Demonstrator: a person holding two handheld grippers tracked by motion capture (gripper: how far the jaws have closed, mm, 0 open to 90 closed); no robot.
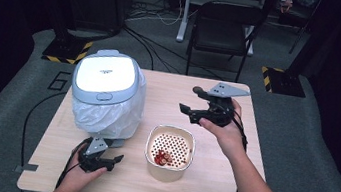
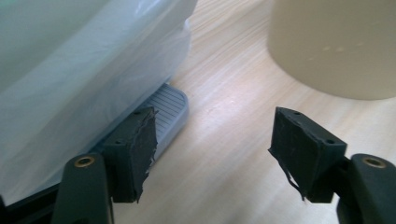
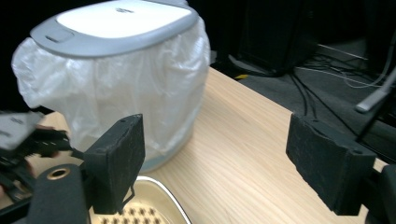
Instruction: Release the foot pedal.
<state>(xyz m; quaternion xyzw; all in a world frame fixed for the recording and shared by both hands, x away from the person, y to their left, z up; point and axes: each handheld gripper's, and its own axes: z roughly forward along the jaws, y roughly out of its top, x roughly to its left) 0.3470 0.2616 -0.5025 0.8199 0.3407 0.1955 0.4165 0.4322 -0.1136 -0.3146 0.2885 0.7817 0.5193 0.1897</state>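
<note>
I keep my left gripper wide open and empty at the bin's pedal; I should press it squarely. My right gripper, open and empty, hovers above the strainer bowl

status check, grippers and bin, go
Left gripper open, beside bin pedal. Right gripper open, empty, above table. Bin lid closed. Strainer bowl with red scraps close by.
</note>
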